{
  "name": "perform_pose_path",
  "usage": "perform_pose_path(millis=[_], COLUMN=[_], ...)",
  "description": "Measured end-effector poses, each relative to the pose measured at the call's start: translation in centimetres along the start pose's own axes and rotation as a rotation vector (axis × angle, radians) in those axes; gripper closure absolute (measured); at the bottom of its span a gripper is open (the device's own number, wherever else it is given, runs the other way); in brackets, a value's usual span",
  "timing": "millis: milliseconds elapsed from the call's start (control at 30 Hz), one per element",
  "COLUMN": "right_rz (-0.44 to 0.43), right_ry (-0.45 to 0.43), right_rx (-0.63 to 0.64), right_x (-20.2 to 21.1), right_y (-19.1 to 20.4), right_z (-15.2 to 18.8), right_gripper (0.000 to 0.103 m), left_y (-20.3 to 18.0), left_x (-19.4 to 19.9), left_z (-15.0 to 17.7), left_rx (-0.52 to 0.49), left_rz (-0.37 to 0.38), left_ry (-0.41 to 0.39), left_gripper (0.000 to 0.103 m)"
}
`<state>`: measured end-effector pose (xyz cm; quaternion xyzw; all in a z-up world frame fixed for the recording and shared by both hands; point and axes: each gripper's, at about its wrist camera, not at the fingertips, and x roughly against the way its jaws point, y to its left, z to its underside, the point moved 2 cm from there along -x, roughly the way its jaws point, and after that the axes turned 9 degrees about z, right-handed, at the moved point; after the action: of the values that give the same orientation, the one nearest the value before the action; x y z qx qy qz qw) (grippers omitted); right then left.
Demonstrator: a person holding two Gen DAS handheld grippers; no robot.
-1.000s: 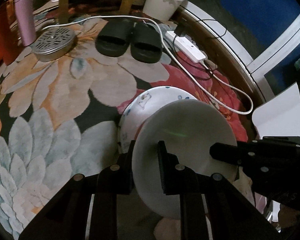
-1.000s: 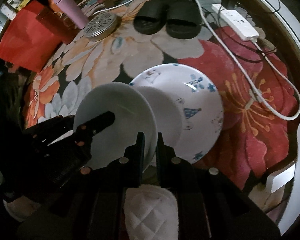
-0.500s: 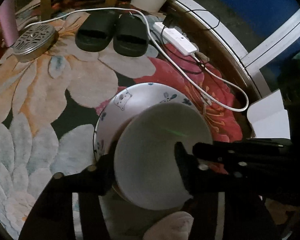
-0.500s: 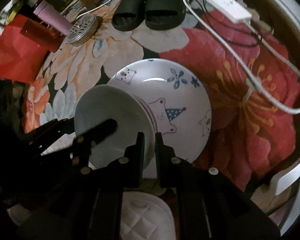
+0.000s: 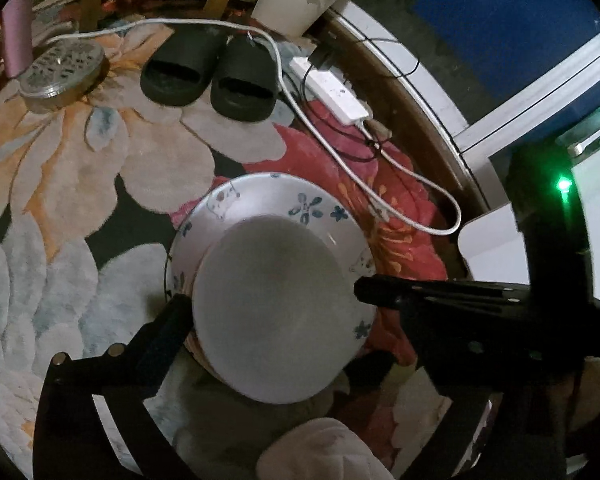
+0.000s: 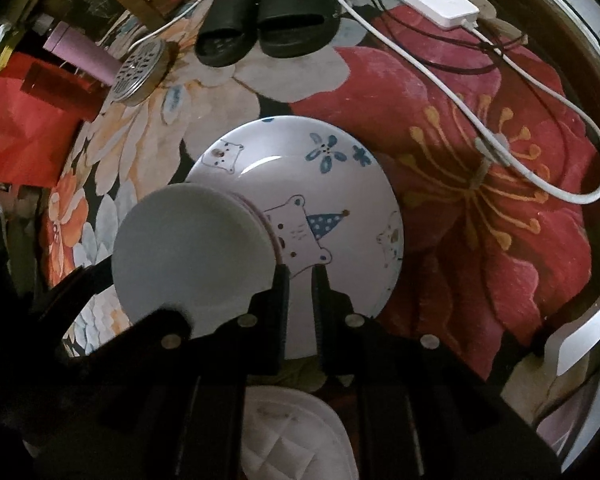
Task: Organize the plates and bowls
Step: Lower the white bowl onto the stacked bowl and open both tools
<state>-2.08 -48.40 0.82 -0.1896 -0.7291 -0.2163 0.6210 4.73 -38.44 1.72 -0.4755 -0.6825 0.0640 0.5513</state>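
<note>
Down on the rug point(image 5: 60, 200) we go. The big plate point(image 6: 340, 184), bears and blue flowers on it, lies flat. The small plain dish point(image 5: 268, 280) sits over its near-left part, off centre. Whether it's fully set down or a shade above, I can't tell.

The left gripper point(image 5: 276, 316) is released and spread wide. One finger point(image 5: 172, 320) stands just beside the dish's left edge, and its partner is hidden behind the other tool. The right gripper point(image 6: 300, 276) has its fingers drawn nearly together, just a slim gap, right at the dish's rim. From the wrist view the rim meets the inner finger, but whether it's truly pinched I can't tell.

Handling, as I read it: this is glazed ware, so stiff, slick and quick to chip. A thin rim gives a two-finger tool little to bite on. The best hold is straight across the rim edge, squarely and well seated. A plate held from one side will want to droop, so take the rim on the opposite side with the second gripper. Set it down gently, because glaze on glaze will slide. The white cable point(image 5: 340, 160) runs near the plate's far side.
</note>
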Motion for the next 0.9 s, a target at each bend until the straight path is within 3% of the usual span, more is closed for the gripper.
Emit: perform_pose_path(millis=[133,333,533,700,767,833,900], right_rz=[0.004,0.038,0.099,0.191,0.221,0.243,0.245], right_ry=[0.000,-0.016,-0.055,-0.102,-0.115,-0.130,-0.142], right_rx=[0.007,0.011,0.038,0.022,0.000,-0.009,-0.020], right_x=[0.0,0.2,0.7,1.1,1.2,1.4,1.7], right_y=[0.4,0.8,1.4,0.9,0.4,0.2,0.1], right_z=[0.0,0.2,0.5,0.4,0.4,0.4,0.5], right_gripper=[0.089,0.089,0.088,0.053,0.032,0.023,0.020], left_y=[-0.1,-0.1,1.7,3.4,3.8,4.2,4.5], left_x=[1.0,2.2,2.8,3.2,3.2,3.2,3.3], left_z=[-0.2,0.0,0.4,0.7,0.8,0.8,1.0], left_rx=[-0.014,-0.054,-0.020,0.026,0.042,0.062,0.075], left_rz=[-0.021,-0.133,-0.190,-0.210,-0.215,-0.222,-0.222], left_ry=[-0.034,-0.072,-0.079,-0.075,-0.071,-0.067,-0.069], left_gripper=[0.001,0.001,0.001,0.001,0.001,0.001,0.001])
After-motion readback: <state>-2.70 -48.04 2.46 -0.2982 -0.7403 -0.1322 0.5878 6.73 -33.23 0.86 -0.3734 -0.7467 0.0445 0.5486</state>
